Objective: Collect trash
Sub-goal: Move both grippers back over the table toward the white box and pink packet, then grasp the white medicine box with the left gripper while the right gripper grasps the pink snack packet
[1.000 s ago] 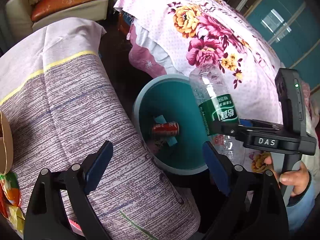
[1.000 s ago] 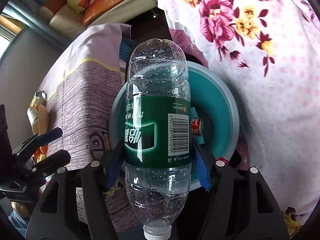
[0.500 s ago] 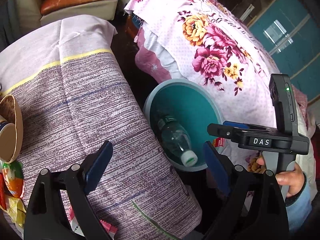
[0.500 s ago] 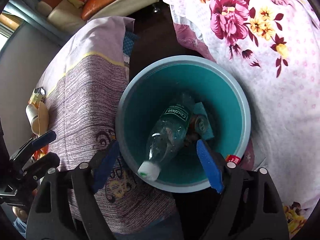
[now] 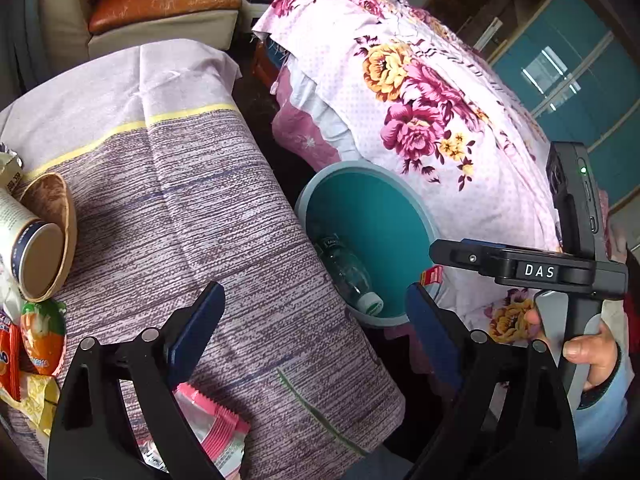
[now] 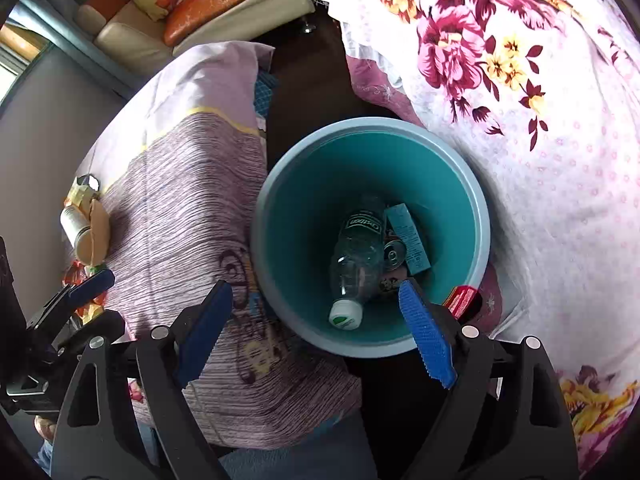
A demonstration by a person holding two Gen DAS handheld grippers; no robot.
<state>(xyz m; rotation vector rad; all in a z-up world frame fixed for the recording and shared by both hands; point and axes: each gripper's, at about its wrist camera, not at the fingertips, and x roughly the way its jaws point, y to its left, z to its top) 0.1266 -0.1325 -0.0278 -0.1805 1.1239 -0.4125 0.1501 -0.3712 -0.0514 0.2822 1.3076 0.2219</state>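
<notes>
A teal bin point(image 6: 280, 184) stands on the floor between the cloth-covered table and the bed. In it lies a clear plastic bottle point(image 6: 356, 256) with a green label, cap toward me, beside a can point(image 6: 394, 254) and a teal box point(image 6: 408, 236). My right gripper point(image 6: 314, 296) hangs above the bin's near rim, its jaws opening with nothing between them. My left gripper point(image 5: 314, 296) is open and bare over the table's right edge, with the bin point(image 5: 352, 166) and bottle point(image 5: 348, 276) ahead of it. A pink packet point(image 5: 216, 432) lies under its left finger.
On the purple table cloth point(image 5: 180, 200) at the left lie a paper cup point(image 5: 24, 240), a brown bowl point(image 5: 56, 208), an orange wrapper point(image 5: 40, 336) and a yellow wrapper point(image 5: 32, 396). A floral bedspread point(image 5: 440, 120) is on the right, a sofa point(image 5: 160, 4) behind.
The right gripper held the bottle over the bin, let it go, and its jaws spread wider. The bottle now lies in the bin. Both grippers have drawn back and up.
</notes>
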